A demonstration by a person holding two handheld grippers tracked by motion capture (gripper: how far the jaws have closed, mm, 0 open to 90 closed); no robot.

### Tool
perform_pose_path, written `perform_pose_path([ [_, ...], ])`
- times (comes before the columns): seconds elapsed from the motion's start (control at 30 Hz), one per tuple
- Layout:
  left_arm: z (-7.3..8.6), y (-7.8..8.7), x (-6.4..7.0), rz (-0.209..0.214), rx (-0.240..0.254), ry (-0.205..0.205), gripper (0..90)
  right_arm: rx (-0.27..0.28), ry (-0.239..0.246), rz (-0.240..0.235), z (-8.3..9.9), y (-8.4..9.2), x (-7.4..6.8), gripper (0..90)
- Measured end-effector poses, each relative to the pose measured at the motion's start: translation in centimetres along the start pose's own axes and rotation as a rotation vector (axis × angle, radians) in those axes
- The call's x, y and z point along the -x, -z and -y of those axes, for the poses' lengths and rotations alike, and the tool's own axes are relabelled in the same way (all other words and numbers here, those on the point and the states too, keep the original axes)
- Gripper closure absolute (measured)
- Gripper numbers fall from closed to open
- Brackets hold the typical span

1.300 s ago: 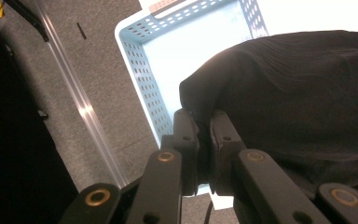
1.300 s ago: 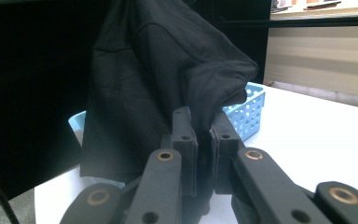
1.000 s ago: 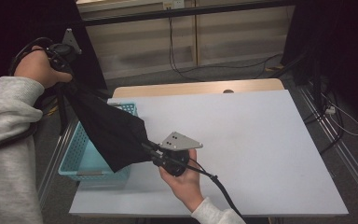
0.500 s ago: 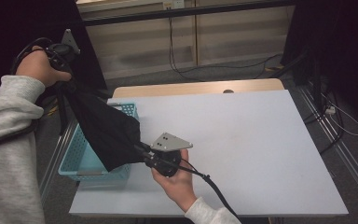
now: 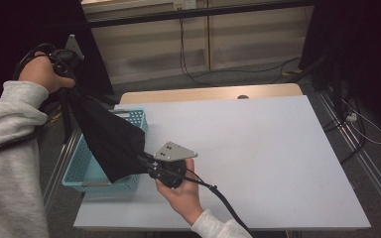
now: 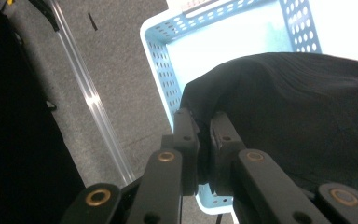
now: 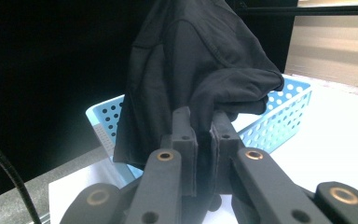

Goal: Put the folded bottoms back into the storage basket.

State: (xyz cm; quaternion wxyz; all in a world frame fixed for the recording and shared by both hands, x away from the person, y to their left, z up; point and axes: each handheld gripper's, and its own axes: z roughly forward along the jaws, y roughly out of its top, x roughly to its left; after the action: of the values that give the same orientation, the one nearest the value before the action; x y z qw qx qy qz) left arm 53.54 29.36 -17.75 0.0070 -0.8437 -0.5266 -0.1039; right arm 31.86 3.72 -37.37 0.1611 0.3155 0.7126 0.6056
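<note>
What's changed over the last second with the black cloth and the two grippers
The right gripper has shifted a little leftward toward the blue basket, bringing its end of the black cloth along. The left gripper stays raised at the upper left. Both remain clamped on the cloth, stretched above the basket.

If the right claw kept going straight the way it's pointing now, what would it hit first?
Apart from the black cloth it is already clamped on, the right claw points at the blue basket just past it, so the basket's wall would probably come first. Depth is hard to judge.
</note>
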Motion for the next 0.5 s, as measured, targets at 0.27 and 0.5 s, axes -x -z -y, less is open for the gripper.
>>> perform_pose_path([
  [0.27, -0.06, -0.69, -0.54, 0.012, 0.012, 0.011, 83.8, -0.004, 0.004, -0.006, -0.02, -0.30, -0.44, 83.5],
  [0.5, 0.08, -0.45, -1.07, 0.019, 0.022, 0.020, 83.8, -0.003, 0.003, -0.018, 0.08, -0.77, -0.57, 83.5],
])
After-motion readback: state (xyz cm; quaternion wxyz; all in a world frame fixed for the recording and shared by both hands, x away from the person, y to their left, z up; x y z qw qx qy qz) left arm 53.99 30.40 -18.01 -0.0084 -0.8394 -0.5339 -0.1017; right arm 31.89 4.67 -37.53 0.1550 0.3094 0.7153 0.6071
